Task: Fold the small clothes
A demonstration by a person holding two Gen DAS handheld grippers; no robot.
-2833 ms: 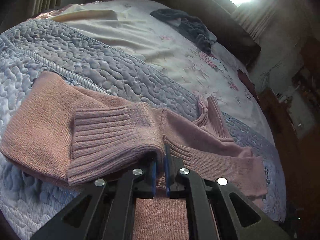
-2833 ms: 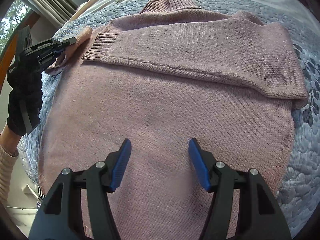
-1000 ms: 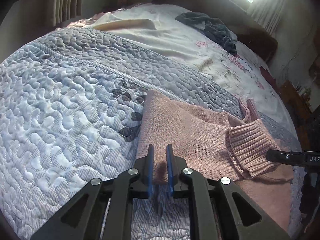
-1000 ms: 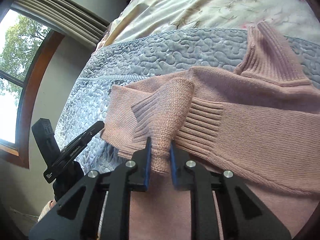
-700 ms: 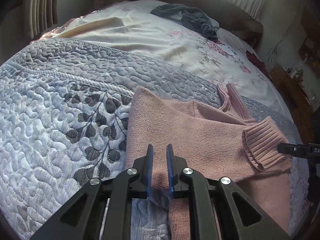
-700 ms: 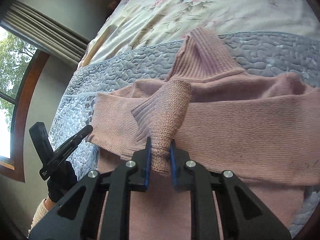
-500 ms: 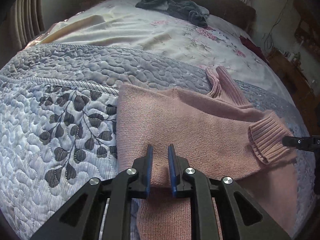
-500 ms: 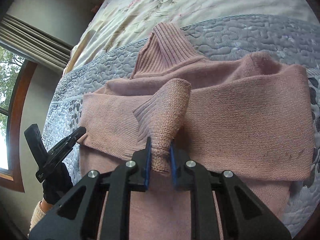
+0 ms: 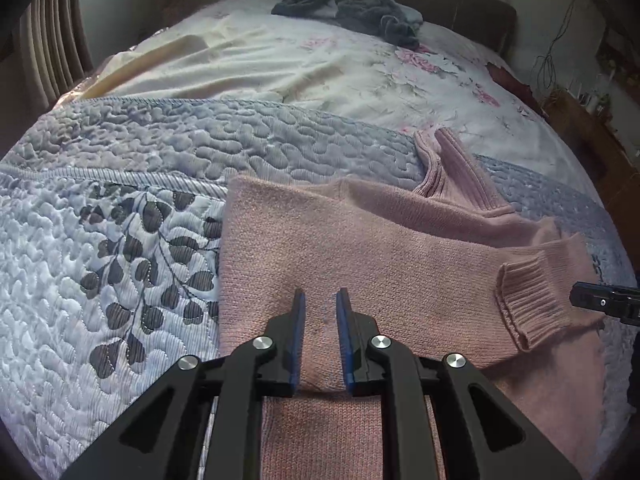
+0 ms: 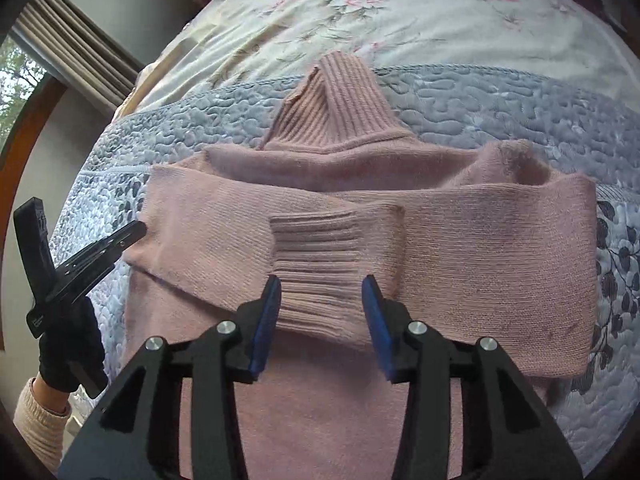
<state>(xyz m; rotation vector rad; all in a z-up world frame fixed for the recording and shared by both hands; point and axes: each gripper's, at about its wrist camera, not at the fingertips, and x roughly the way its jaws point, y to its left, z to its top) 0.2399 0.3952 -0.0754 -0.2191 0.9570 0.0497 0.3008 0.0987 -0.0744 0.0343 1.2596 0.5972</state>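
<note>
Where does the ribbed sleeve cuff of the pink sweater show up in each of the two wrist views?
Left wrist view: the ribbed cuff lies at the right, beside the right gripper's tip at the frame edge.
Right wrist view: the ribbed cuff lies at centre, just beyond the open right gripper.
Shared landmark: the ribbed turtleneck collar on the grey quilt.

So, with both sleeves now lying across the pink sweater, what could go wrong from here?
The ribbed cuff lies loose between the open fingers of the right hand-held gripper; pulling back could drag it off.

The left hand-held gripper looks nearly closed over the pink sweater; lifting might pull the fold open.

The collar sticks out and may bunch in the next fold.
</note>
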